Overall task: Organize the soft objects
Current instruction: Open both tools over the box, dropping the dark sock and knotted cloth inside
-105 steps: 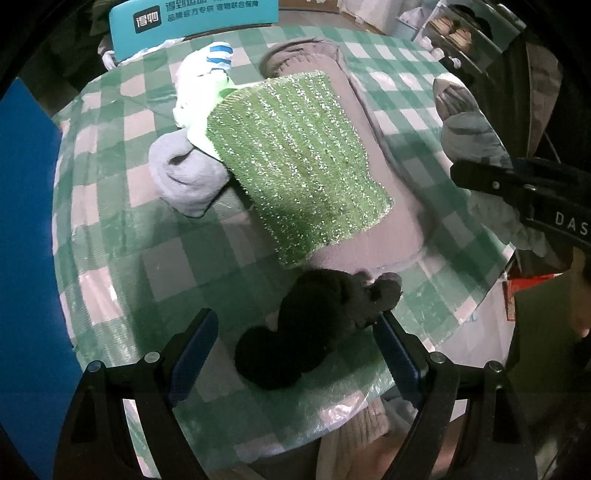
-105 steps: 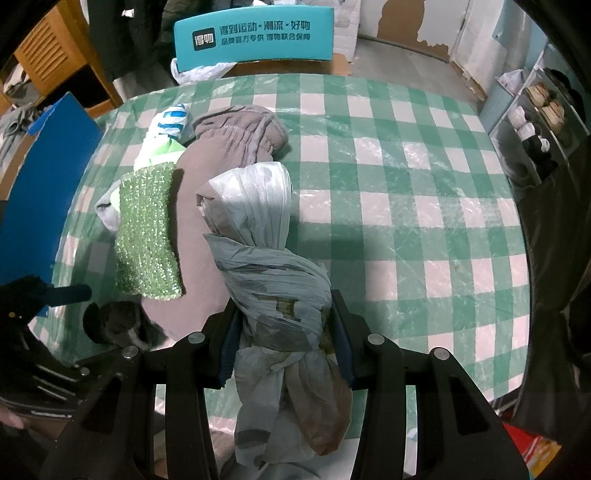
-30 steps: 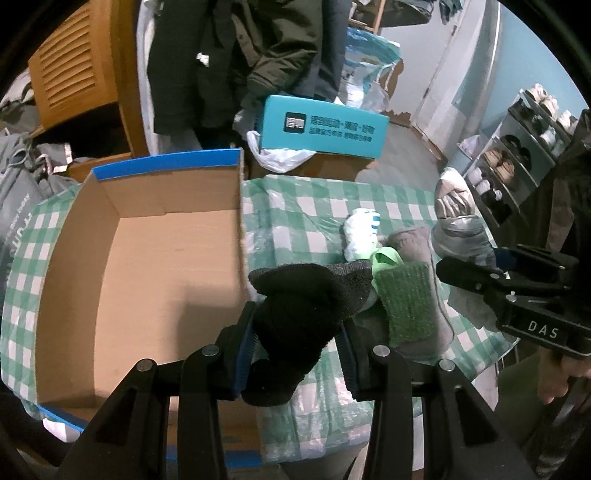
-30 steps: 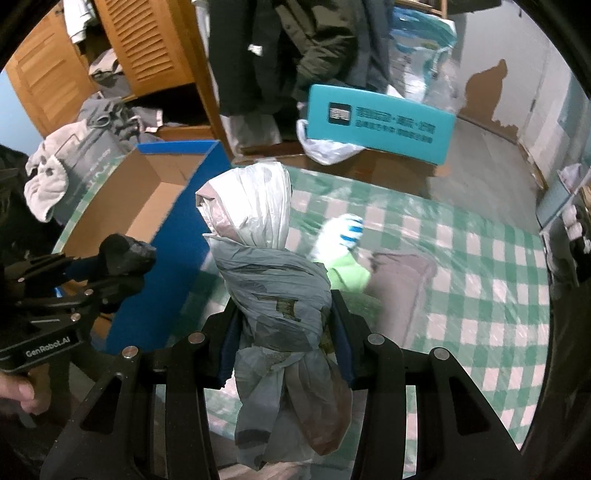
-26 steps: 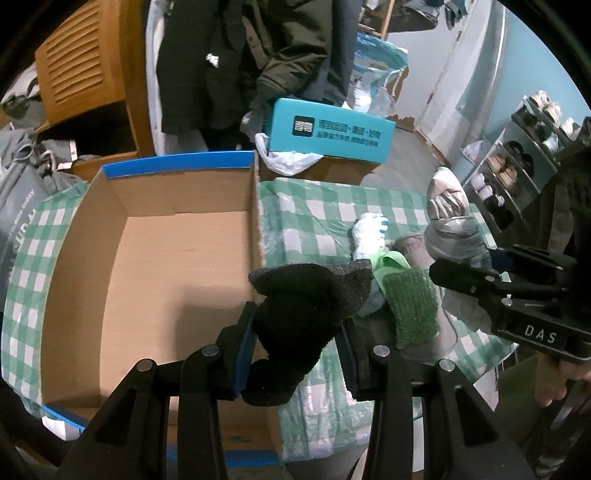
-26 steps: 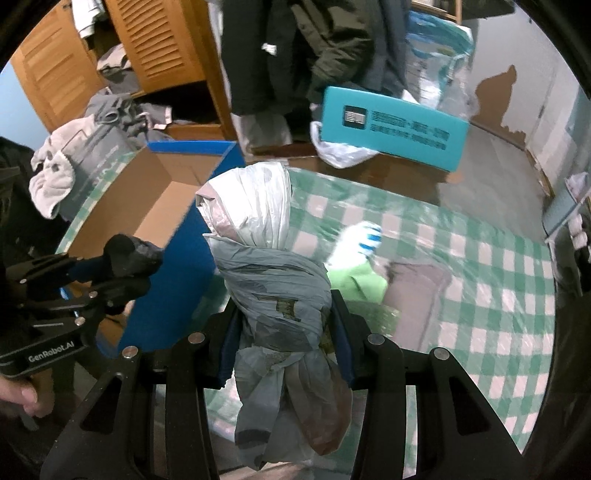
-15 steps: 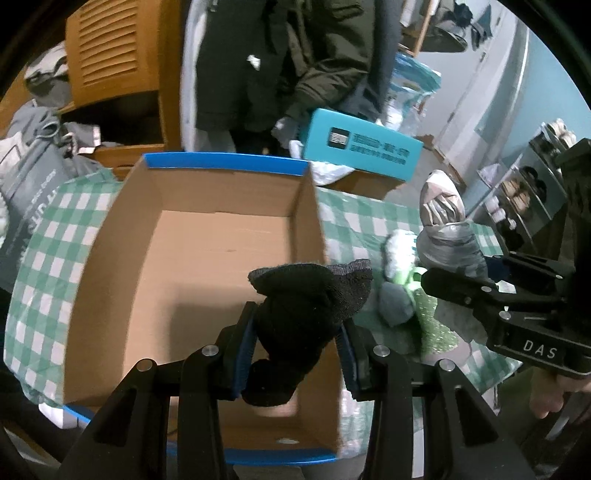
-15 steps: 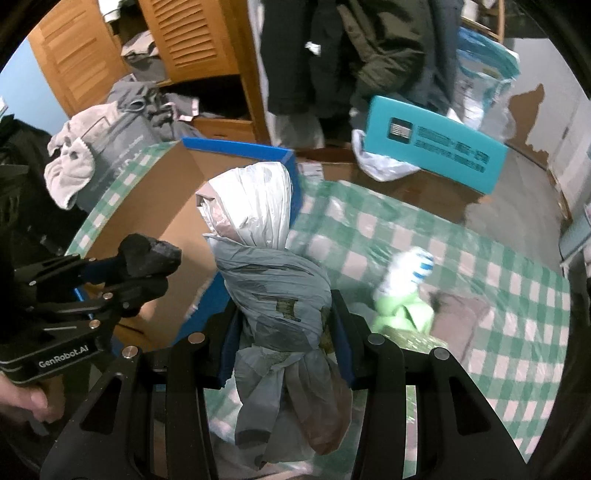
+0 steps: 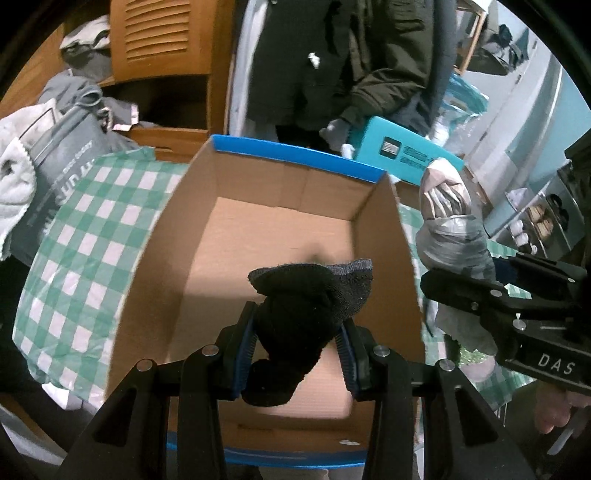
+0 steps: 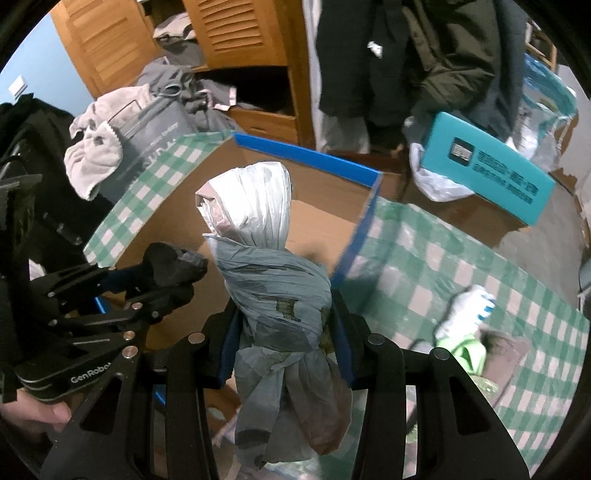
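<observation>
The left gripper [image 9: 297,345] was clamped on a black sock [image 9: 306,310], its blue pads pressing the bundle from both sides. The sock's grey-edged cuff stuck up above the jaws, and its toe end hung below them. Gripper and sock were held above the open box [image 9: 280,236], over the near half of its bare brown floor. The box, cardboard with a blue rim, stood on the green-checked table [image 9: 92,236] near the table's left side, its far wall toward the dark coats [image 9: 332,55] hanging behind.

The right gripper [image 10: 284,332] was closed on a knotted grey plastic bag [image 10: 269,280], squeezed at its waist between the pads. The bag's pale twisted top rose well above the jaws, and its loose end drooped beneath them. In the right wrist view the bag hung over the box's right wall [image 10: 358,229], with the left gripper and its sock just to the left of it. In the left wrist view the same bag [image 9: 450,236] sat just outside the box's right wall, held by the black right gripper [image 9: 506,299].

On the table right of the box lay a white and blue sock [image 10: 469,306], a bright green item [image 10: 469,350] touching it, and a brown cloth [image 10: 506,350] beside that. A teal carton [image 10: 491,170] stood past the table's far edge. A grey bag with a pale cloth [image 10: 92,162] draped on it sat off the table's left corner, before a wooden louvred cabinet [image 10: 236,33].
</observation>
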The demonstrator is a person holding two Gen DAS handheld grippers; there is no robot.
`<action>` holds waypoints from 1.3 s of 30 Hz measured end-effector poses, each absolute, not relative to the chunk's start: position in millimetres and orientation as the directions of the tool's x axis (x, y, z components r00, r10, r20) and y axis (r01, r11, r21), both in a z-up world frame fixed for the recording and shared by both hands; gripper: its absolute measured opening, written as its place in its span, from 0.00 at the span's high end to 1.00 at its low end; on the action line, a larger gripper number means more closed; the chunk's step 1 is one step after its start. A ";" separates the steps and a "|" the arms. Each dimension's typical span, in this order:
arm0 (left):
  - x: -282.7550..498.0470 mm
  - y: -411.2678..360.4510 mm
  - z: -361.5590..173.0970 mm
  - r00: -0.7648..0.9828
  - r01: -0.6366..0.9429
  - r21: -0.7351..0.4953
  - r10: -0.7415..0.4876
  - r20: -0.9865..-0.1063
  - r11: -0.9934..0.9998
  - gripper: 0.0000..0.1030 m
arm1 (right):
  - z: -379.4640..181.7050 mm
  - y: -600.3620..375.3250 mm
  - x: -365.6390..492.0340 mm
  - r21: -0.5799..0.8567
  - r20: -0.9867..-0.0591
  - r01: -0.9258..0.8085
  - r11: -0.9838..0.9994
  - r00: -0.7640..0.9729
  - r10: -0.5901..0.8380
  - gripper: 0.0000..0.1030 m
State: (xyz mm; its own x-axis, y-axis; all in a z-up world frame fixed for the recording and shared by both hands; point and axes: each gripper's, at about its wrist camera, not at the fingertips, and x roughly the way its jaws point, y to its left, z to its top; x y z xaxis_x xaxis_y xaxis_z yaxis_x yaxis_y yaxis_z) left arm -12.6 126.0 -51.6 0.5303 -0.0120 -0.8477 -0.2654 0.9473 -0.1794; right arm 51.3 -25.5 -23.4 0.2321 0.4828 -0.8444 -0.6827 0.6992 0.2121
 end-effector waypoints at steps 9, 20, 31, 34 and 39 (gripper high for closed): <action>-15.0 145.7 -61.2 0.507 -0.310 -0.160 0.020 -0.862 0.937 0.60 | -32.1 12.0 46.9 0.224 -0.853 -0.716 0.662 0.184 0.488 0.58; -17.0 156.3 -68.9 0.474 -0.359 -0.132 0.059 -0.879 0.924 0.44 | -42.4 24.1 49.5 0.211 -0.865 -0.714 0.668 0.181 0.467 0.48; -17.8 151.9 -61.2 0.498 -0.352 -0.143 0.056 -0.865 0.925 0.33 | -34.0 6.0 53.9 0.203 -0.852 -0.691 0.694 0.224 0.472 0.29; -16.3 145.1 -58.8 0.505 -0.337 -0.146 0.047 -0.862 0.930 0.33 | -32.0 -1.5 53.8 0.195 -0.850 -0.684 0.703 0.239 0.469 0.28; -12.5 131.1 -54.9 0.514 -0.304 -0.147 0.032 -0.857 0.941 0.33 | -28.4 -14.8 53.5 0.189 -0.846 -0.674 0.714 0.257 0.467 0.28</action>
